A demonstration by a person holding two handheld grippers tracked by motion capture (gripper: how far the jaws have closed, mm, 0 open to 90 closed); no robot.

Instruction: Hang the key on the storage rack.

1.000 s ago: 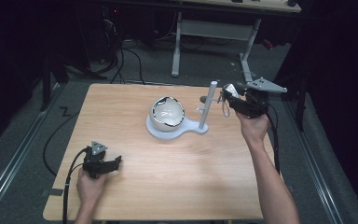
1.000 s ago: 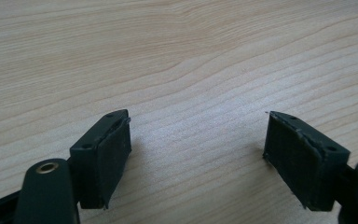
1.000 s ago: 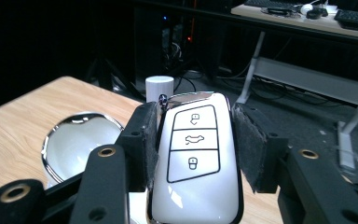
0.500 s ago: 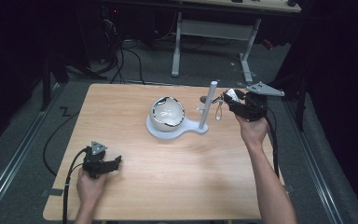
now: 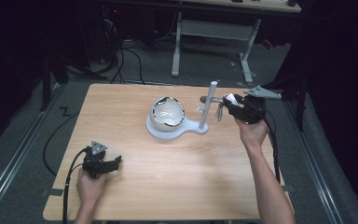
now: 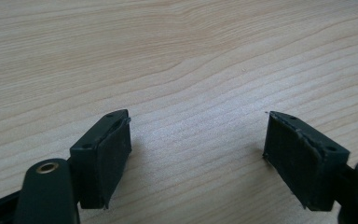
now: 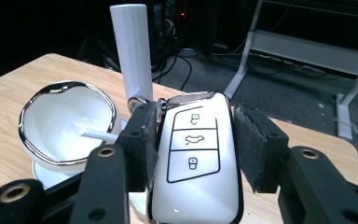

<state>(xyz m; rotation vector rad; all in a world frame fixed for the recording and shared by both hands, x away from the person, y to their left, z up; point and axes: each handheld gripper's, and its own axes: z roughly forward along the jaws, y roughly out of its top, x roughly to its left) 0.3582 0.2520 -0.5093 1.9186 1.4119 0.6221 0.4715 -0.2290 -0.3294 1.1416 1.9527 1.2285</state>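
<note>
Fingers of right gripper clamp key fob between them (beside white post).

Car key — lower end cut off by the frame edge

Light wood tabletop, mostly bare. Grey floor w/ black cables trailing behind and at left. White metal frame legs at back. Metal rails along both sides. Dark room beyond.

White post and bowl mid-table; open tabletop seemingly all around.
</note>
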